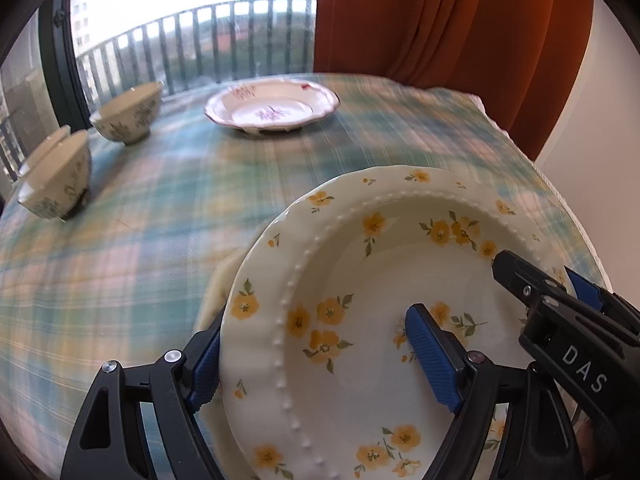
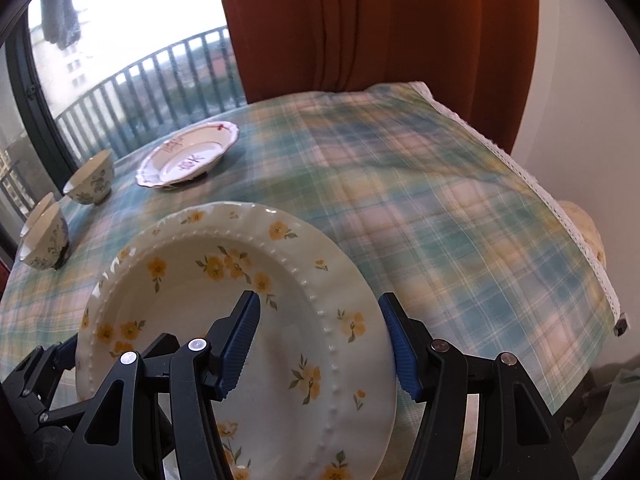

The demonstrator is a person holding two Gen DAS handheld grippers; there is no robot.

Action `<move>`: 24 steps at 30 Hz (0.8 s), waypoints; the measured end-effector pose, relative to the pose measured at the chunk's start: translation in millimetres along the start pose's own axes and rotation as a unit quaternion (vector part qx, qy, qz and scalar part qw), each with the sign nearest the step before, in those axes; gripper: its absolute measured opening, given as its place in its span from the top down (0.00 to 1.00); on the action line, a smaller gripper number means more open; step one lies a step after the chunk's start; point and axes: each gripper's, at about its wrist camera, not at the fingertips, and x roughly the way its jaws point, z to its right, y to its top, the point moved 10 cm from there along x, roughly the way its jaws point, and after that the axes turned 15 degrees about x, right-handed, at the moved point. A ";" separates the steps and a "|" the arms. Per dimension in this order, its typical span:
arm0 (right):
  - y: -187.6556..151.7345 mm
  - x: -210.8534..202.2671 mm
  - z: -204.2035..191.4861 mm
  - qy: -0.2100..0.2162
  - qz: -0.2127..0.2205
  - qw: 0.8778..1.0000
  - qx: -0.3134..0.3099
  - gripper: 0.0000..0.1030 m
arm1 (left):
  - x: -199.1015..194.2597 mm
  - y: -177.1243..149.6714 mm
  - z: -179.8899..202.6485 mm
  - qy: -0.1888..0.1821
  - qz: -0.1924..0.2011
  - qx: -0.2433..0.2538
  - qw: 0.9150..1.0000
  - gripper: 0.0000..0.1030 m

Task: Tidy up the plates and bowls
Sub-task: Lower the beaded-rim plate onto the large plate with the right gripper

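A cream plate with yellow flowers (image 1: pixel 360 280) is held tilted above the checked tablecloth (image 1: pixel 140 260). My left gripper (image 1: pixel 316 356) straddles its left rim, one finger under, one over the plate. My right gripper (image 2: pixel 324 344) straddles the right rim of the same plate (image 2: pixel 224 288); it also shows in the left wrist view (image 1: pixel 560 304). A second cream plate seems to lie beneath it. A white plate with purple flowers (image 1: pixel 272 108) sits at the far side of the table. Three floral bowls (image 1: pixel 128 114) stand at the far left, two of them nested (image 1: pixel 56 176).
An orange curtain (image 1: pixel 440 20) hangs behind the table on the right. A window with a balcony railing (image 1: pixel 192 40) is behind the table on the left. The table's right edge has a white lace trim (image 2: pixel 560 208).
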 end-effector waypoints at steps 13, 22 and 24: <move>-8.3 14.0 9.9 -0.007 -0.006 1.000 -0.007 0.37 | 9.5 -4.2 7.6 0.032 -0.008 0.011 0.999 0.15; -9.5 12.4 12.8 0.005 -0.003 1.000 -0.001 0.46 | 11.9 -4.8 5.7 0.068 -0.028 0.029 0.997 0.12; -10.8 9.1 11.6 0.012 -0.003 1.000 -0.001 0.50 | 7.4 -4.1 7.6 0.100 -0.022 0.061 0.993 0.12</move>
